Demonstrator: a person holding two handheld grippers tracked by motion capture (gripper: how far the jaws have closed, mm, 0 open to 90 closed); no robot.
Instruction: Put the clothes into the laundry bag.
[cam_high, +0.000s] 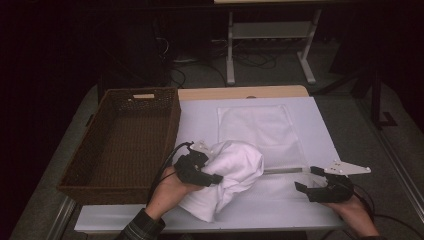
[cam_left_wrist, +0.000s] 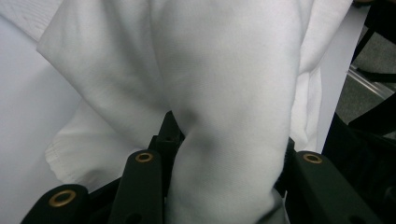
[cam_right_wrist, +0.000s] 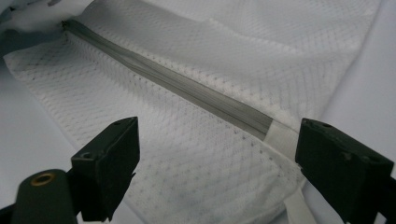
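Observation:
A bundled white cloth (cam_high: 232, 167) hangs over the table's front, and my left gripper (cam_high: 212, 177) is shut on it. In the left gripper view the cloth (cam_left_wrist: 224, 93) fills the gap between the black jaws of that gripper (cam_left_wrist: 224, 186). A flat white mesh bag (cam_high: 257, 127) lies on the table, its grey zipper (cam_high: 282, 170) running along its near edge. My right gripper (cam_high: 306, 179) is open at the zipper's right end. In the right gripper view the mesh bag (cam_right_wrist: 196, 177) and zipper (cam_right_wrist: 187, 88) lie between the wide-apart jaws of that gripper (cam_right_wrist: 215, 140), with the pads clear of them.
A brown wicker basket (cam_high: 125, 94) stands empty at the table's left side, close to my left hand. The white table top (cam_high: 200, 117) ends in a wooden strip at the back. A metal frame and cables sit on the floor beyond.

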